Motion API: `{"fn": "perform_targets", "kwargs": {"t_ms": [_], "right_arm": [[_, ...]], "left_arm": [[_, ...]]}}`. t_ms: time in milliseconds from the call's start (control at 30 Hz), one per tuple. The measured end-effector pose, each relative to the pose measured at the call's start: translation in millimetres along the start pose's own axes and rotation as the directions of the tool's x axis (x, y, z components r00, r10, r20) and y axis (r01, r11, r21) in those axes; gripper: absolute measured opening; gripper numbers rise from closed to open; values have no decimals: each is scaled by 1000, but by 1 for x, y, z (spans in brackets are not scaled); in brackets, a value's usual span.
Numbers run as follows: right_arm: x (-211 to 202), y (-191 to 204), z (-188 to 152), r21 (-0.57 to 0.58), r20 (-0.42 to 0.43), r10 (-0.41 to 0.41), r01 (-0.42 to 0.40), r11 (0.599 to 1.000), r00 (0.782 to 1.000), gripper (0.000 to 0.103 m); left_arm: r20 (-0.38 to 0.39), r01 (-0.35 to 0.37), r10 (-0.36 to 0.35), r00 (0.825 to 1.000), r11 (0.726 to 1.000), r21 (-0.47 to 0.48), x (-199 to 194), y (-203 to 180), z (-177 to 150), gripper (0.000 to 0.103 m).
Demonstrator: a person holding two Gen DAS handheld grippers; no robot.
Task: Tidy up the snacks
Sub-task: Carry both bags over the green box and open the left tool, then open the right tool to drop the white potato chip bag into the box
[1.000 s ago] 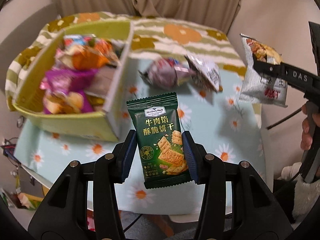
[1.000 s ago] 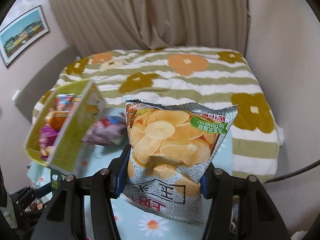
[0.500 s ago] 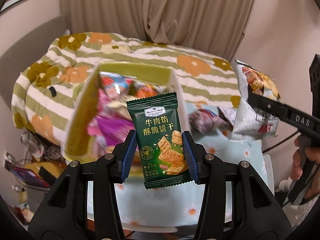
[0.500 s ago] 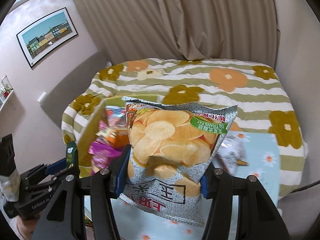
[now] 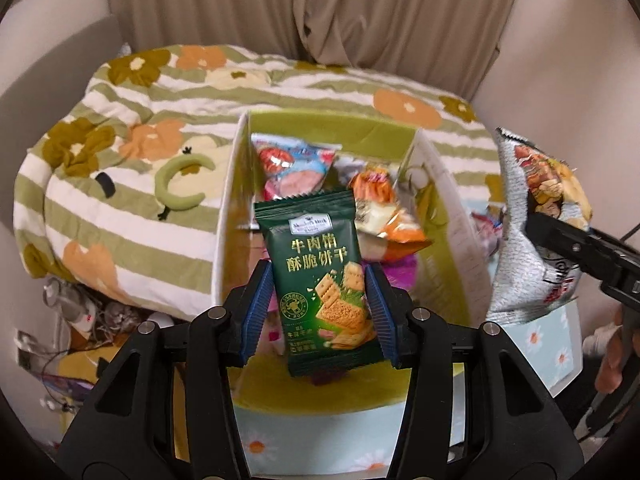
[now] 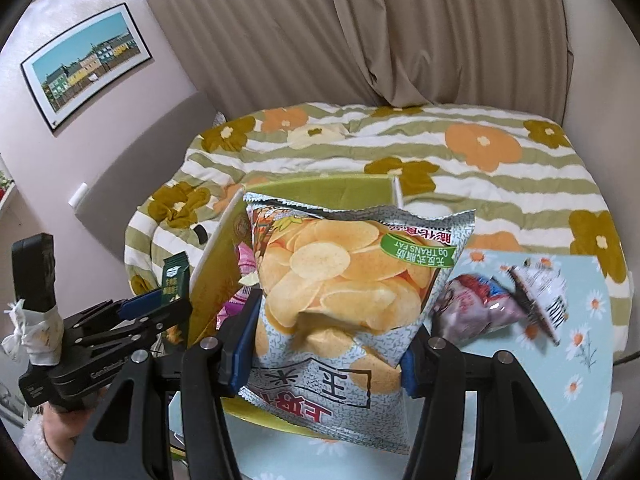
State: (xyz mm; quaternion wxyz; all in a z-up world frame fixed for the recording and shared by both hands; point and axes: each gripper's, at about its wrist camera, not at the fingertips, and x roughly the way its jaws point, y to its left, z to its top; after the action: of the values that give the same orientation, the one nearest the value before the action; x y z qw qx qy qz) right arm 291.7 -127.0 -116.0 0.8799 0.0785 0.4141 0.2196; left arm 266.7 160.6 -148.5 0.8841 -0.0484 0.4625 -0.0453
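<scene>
A green biscuit packet (image 5: 316, 276) stands upright between the blue pads of my left gripper (image 5: 318, 274), held over the yellow-green snack box (image 5: 228, 216). The jaws are opening and the pads still touch the packet's sides. The box holds several snacks, among them a red-and-blue pack (image 5: 296, 164) and an orange pack (image 5: 380, 200). My right gripper (image 6: 328, 340) is shut on a silver potato chip bag (image 6: 348, 280), just in front of the box (image 6: 212, 280). The left gripper (image 6: 148, 304) and its packet (image 6: 174, 280) show at the left of the right wrist view.
The box stands on a light-blue daisy tablecloth (image 6: 560, 360). A purple snack bag (image 6: 480, 300) and a silver packet (image 6: 540, 292) lie on it to the right. A bed with a striped floral blanket (image 6: 400, 152) is behind. A person's hand (image 5: 612, 360) holds the right gripper.
Both grippers have swung left with their snacks. The box, off to the left a second ago, now sits directly under the green packet and behind the chip bag.
</scene>
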Motion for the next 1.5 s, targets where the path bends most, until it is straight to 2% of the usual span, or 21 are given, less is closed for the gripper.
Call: {"fn": "perform_targets", "kwargs": {"t_ms": [33, 100, 133, 233, 400, 667, 767, 800, 833, 900, 1167, 1333, 1500], "right_arm": [[3, 2, -2, 3, -6, -7, 7, 1000, 1000, 52], [9, 7, -5, 6, -21, -23, 24, 1000, 999, 52], [11, 9, -7, 8, -27, -30, 31, 1000, 999, 52], [13, 11, -11, 7, -36, -48, 49, 999, 998, 52], [11, 14, -14, -12, -43, -59, 58, 998, 997, 52], [11, 22, -6, -49, -31, 49, -50, 998, 998, 52], [29, 21, -7, -45, -75, 90, -93, 995, 993, 54], [33, 22, -10, -45, -82, 89, -93, 995, 993, 61], [38, 20, -13, -49, -76, 84, -88, 995, 994, 83], [40, 19, -19, -52, -54, 69, -71, 996, 996, 102], [17, 14, -42, -82, -2, 11, -12, 997, 1000, 102], [-4, 14, -44, -91, 28, -4, 7, 996, 1000, 102], [-31, 5, -42, -52, 56, -42, 44, 998, 998, 102]], "left_arm": [[-13, -2, 2, 1000, 1000, 1, 5, 2, -2, 57], [-39, 6, -6, 999, 1000, -15, 14, 12, -6, 96], [-39, 11, -12, 999, 1000, -25, 15, 15, -9, 98], [-32, 35, -37, 999, 998, -56, 12, 26, -17, 98], [-21, 30, -32, 999, 996, -79, -1, 27, -27, 98], [1, 14, -14, 1000, 995, -104, -25, 26, -30, 98], [22, 15, -12, 1000, 992, -124, -32, 29, -29, 98], [27, 8, -4, 1000, 992, -123, -34, 29, -30, 98], [29, 0, 3, 1000, 993, -120, -36, 29, -31, 98], [32, -8, 12, 999, 993, -114, -39, 27, -34, 98], [34, 5, -1, 999, 994, -109, -42, 18, -47, 98], [74, 20, -14, 997, 996, -82, -54, 11, -42, 98], [113, 45, -41, 993, 998, -33, -66, -1, -33, 98]]}}
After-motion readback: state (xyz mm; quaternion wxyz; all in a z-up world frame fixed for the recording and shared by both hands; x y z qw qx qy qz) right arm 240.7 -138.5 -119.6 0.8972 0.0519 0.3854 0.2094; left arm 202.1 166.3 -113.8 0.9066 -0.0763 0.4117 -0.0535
